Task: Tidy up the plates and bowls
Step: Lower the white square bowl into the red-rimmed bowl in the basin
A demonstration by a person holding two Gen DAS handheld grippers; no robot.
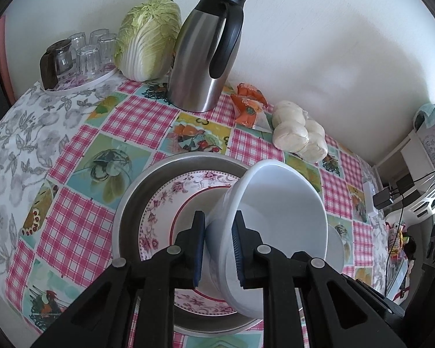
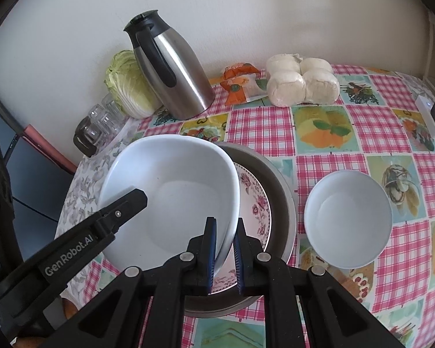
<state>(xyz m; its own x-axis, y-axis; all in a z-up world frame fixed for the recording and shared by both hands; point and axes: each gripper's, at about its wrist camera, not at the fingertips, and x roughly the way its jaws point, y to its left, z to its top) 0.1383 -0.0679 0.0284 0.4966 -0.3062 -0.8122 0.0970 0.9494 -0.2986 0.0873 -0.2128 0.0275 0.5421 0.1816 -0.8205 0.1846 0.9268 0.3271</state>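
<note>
A large white bowl (image 1: 278, 211) hangs tilted over a floral plate (image 1: 165, 203) that lies in a round metal pan (image 1: 133, 194). My left gripper (image 1: 219, 217) is shut on one side of the bowl's rim. In the right wrist view the same white bowl (image 2: 171, 191) fills the middle, and my right gripper (image 2: 225, 223) is shut on its right rim. The left gripper (image 2: 130, 200) clamps the opposite rim there. The floral plate (image 2: 256, 203) and the pan (image 2: 282, 203) show beneath the bowl. A smaller white bowl (image 2: 348, 220) stands on the tablecloth to the right.
A steel thermos jug (image 1: 200, 58), a napa cabbage (image 1: 148, 37) and a tray of upturned glasses (image 1: 81, 55) line the wall. An orange packet (image 2: 237, 84) and bagged buns (image 2: 301, 81) lie behind the pan. A white charger (image 2: 427, 116) sits near the right table edge.
</note>
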